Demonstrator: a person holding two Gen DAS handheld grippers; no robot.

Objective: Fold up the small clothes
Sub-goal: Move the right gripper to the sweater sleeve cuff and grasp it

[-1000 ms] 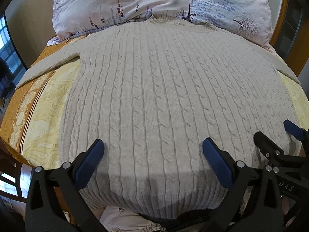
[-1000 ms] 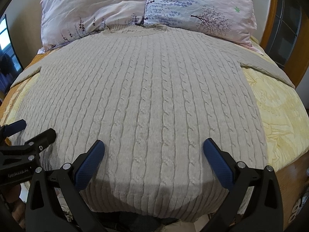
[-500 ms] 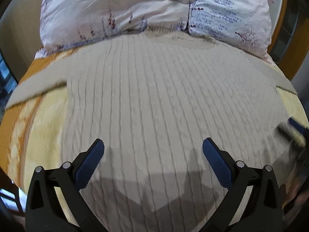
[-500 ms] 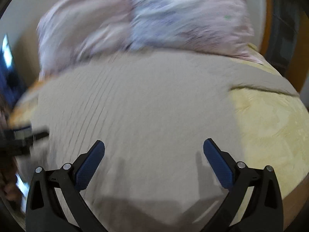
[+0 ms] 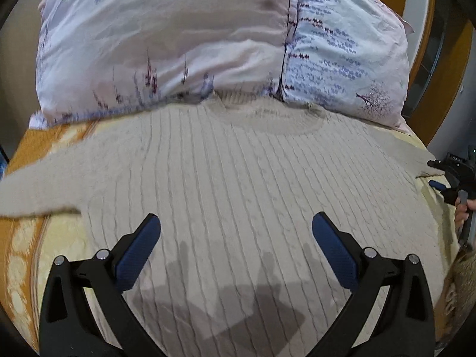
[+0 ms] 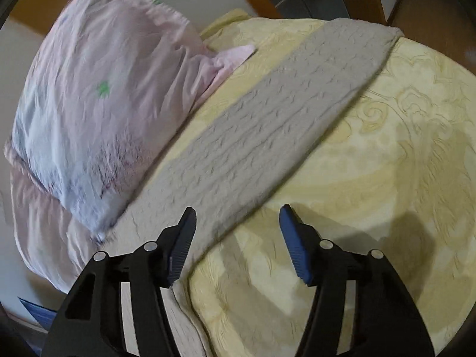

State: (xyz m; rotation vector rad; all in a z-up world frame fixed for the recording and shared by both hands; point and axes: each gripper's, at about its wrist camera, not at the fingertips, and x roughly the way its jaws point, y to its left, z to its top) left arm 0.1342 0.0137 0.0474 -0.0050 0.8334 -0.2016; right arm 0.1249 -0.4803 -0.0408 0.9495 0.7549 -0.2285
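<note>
The right hand-held gripper (image 6: 236, 223), jaws just narrowed yet empty, hangs over the sleeve (image 6: 297, 113); the left hand-held gripper (image 5: 236, 232) gapes wide over the sweater (image 5: 238, 184) lying flat on the bed (image 6: 386, 178) below the pillows (image 5: 178, 44). Thick cable knit: soft, floppy, grippy (probably hefty). Pinch the cuff or the sleeve edge.

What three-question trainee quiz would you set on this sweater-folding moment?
1. True or false: the beige cable-knit sweater lies spread flat on the yellow patterned bedspread.
2. What does the right gripper hover over? A. collar B. sleeve C. hem
3. Fill in: the sweater's collar touches the pink floral ____.

Key: 1 true; 2 B; 3 pillows.
</note>
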